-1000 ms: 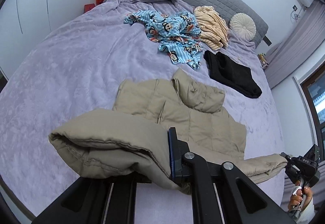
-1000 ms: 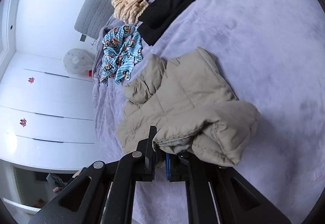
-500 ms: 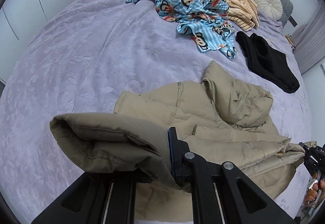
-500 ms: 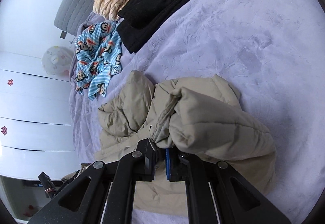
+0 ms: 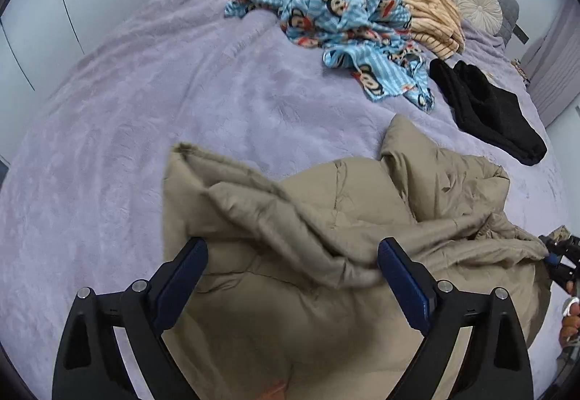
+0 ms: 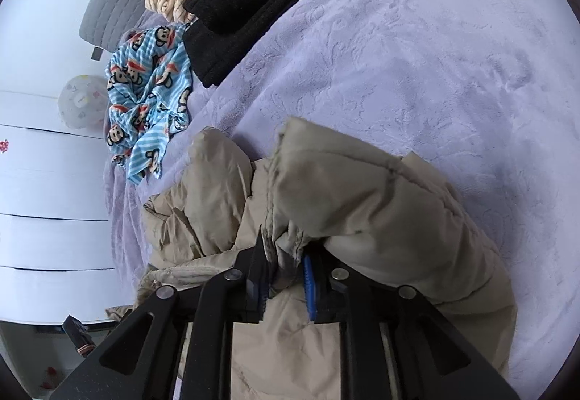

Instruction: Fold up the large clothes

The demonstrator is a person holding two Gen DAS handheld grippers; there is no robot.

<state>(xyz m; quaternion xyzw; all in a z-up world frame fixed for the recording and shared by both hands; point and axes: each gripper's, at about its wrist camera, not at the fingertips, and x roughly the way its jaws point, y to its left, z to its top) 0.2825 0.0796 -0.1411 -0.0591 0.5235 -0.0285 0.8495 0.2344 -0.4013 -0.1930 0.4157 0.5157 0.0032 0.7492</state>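
Left gripper (image 5: 290, 266) gapes wide over the beige puffer jacket (image 5: 326, 237); monkey-print pajamas (image 5: 348, 26) lie at one o'clock.

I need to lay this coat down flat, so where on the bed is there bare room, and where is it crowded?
Bare purple blanket runs left of the tan coat, up to the blue monkey-print cloth. Another bare stretch lies right of the coat. It is crowded near the headboard: monkey cloth, striped beige garment and black garment lie close together.

Left tool (image 5: 291, 258) spread wide; right tool (image 6: 286, 273) narrowly parted, pinching fabric
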